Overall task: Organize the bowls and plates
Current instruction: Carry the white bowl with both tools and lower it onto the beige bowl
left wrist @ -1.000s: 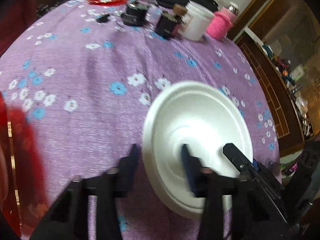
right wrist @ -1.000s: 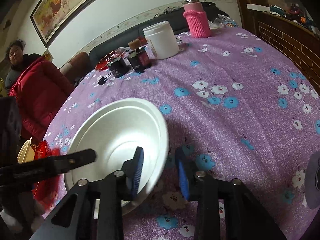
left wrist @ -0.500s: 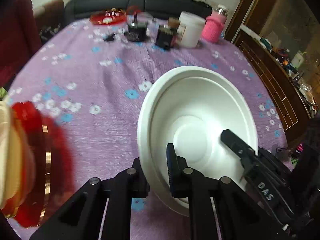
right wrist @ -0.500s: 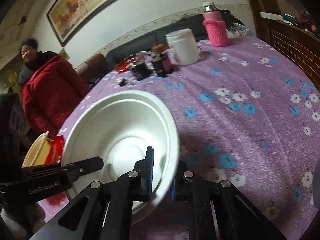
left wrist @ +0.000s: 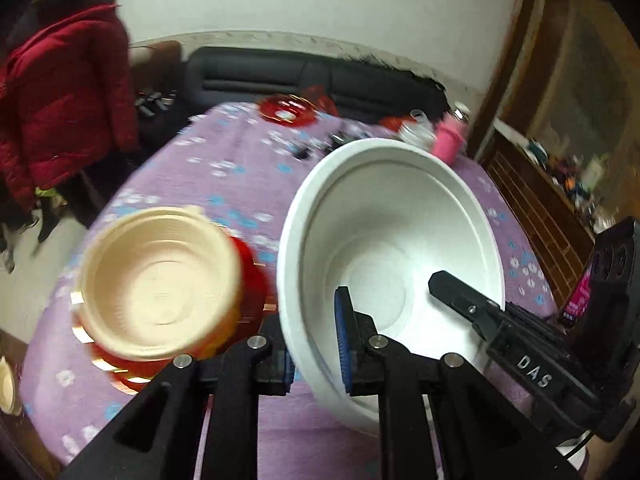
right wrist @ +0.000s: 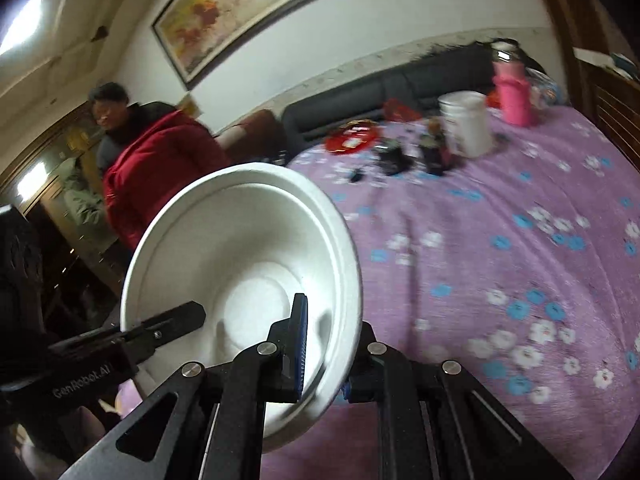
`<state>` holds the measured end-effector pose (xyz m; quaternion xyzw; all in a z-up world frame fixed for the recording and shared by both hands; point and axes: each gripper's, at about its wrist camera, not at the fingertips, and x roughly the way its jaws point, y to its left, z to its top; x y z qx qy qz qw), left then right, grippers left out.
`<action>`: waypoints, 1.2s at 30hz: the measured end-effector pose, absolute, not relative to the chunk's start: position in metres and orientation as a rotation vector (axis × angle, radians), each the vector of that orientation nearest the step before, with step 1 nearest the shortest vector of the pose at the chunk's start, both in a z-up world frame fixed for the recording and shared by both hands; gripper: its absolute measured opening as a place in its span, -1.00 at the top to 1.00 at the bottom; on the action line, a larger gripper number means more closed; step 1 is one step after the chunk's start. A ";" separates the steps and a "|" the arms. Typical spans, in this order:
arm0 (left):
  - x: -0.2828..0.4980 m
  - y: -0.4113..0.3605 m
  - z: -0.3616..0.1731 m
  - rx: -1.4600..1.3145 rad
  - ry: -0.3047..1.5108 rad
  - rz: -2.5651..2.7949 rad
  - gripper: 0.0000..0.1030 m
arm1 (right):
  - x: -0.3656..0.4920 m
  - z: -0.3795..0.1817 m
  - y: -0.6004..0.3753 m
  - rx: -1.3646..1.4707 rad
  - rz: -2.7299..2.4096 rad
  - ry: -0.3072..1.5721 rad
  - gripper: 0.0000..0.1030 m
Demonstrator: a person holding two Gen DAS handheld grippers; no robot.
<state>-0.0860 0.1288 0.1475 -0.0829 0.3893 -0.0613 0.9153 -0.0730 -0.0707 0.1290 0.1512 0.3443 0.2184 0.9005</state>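
Left tongs (left wrist: 314, 344), right tongs (right wrist: 324, 350) clamp white bowl (left wrist: 400, 232) rim

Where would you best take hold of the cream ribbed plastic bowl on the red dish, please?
Grip the cream ribbed plastic bowl by its thin rim, coming from above with one finger inside and one outside. It sits open side up on the red dish, and its wall looks too wide for the jaws to span.
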 end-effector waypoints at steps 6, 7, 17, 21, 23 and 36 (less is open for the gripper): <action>-0.092 0.203 0.165 -0.252 0.751 -0.014 0.60 | -0.071 0.170 0.013 0.175 0.545 0.692 0.72; -0.091 0.213 0.165 -0.258 0.751 0.007 0.60 | -0.071 0.172 0.024 0.158 0.552 0.692 0.72; -0.078 0.268 0.140 -0.282 0.810 0.128 0.55 | -0.047 0.138 0.106 0.075 0.603 0.819 0.71; -0.076 0.266 0.134 -0.263 0.817 0.130 0.55 | -0.036 0.123 0.109 0.088 0.601 0.867 0.72; -0.075 0.268 0.132 -0.258 0.816 0.126 0.55 | -0.035 0.123 0.111 0.082 0.594 0.876 0.72; -0.063 0.273 0.118 -0.277 0.836 0.115 0.55 | -0.031 0.125 0.124 0.015 0.545 0.881 0.71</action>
